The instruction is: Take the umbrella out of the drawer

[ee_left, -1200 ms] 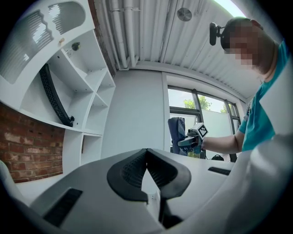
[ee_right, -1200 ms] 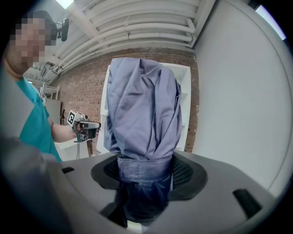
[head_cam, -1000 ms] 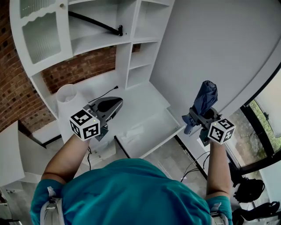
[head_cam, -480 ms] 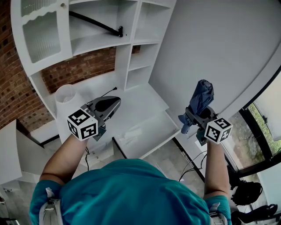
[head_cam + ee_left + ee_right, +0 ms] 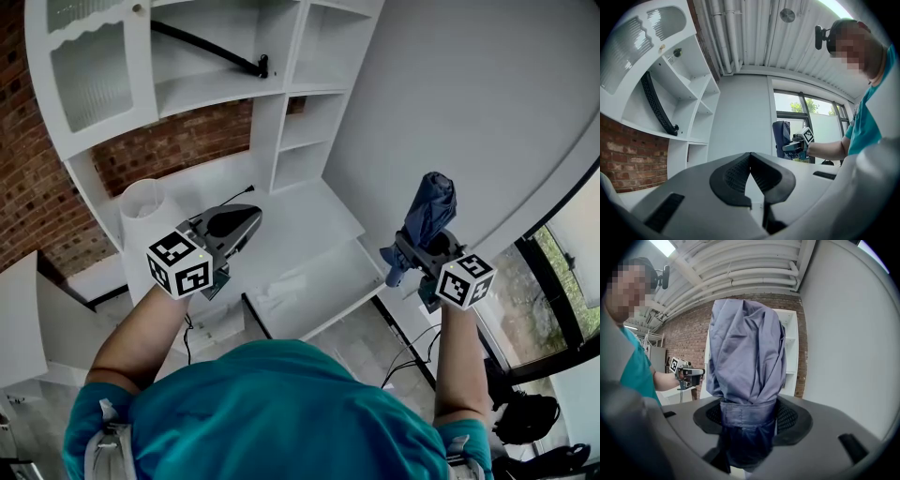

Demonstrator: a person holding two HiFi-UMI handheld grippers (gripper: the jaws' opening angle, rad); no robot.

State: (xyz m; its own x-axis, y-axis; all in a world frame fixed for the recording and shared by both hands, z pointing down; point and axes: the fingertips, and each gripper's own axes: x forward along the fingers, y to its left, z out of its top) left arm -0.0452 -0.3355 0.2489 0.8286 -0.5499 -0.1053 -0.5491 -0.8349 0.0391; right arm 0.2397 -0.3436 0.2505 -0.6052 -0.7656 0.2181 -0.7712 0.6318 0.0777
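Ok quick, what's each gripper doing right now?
Left gripper: closed, holding nothing.
Right gripper: closed on the umbrella.

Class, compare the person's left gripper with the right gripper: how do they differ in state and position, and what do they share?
On the left gripper, the fingers are together and empty; on the right gripper, they clamp a folded blue-grey fabric umbrella. In the head view, the left gripper is over the white desk; the right gripper is beside the open white drawer. Both bear marker cubes.
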